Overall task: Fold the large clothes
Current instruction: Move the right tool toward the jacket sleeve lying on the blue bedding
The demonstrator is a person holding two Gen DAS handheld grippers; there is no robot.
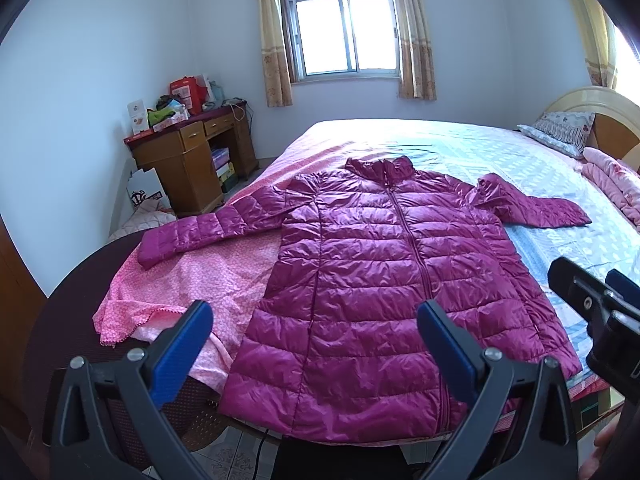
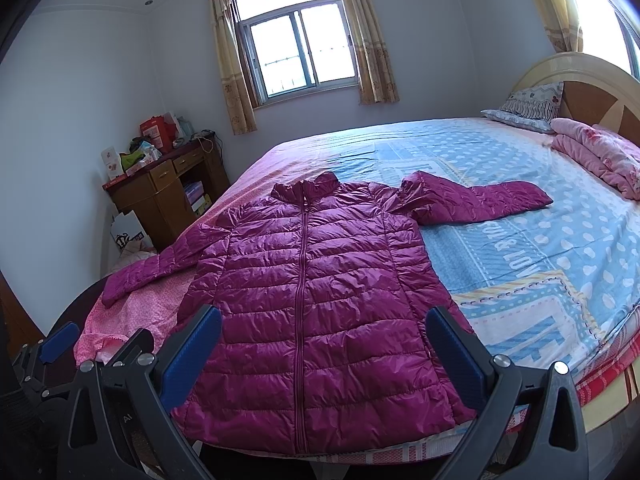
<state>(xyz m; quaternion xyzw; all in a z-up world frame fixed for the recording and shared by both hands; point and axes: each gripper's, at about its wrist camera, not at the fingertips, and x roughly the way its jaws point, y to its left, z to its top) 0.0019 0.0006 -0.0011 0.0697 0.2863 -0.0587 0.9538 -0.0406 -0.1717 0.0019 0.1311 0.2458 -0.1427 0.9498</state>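
A magenta quilted down jacket (image 1: 384, 264) lies front-up and zipped on the bed (image 1: 540, 160), its hem at the near edge and its stand-up collar (image 1: 380, 166) pointing toward the window (image 1: 342, 34), so the whole garment is spread flat and ready for a first fold. The sleeve on the camera's left (image 1: 196, 232) stretches out across a pink patterned sheet (image 1: 192, 284) that drapes over the bed's corner, while the other sleeve (image 2: 476, 200) is angled out over the blue dotted bedspread (image 2: 540, 248); both sleeves lying clear of the body suggests they are laid out to be folded inward one at a time. The left tool (image 1: 314, 328) hovers above the hem with its blue-padded fingers spread wide and nothing between them, and the right tool (image 2: 324, 334) does the same in its own view, empty and apart, also showing at the right margin of the left camera. Both appear poised just short of the garment, neither touching it, so folding seems not yet begun. A pillow (image 2: 524, 106) and a folded pink quilt (image 2: 600, 156) sit by the headboard, well apart from the jacket, and a cluttered wooden desk (image 1: 192, 156) stands beside the bed.
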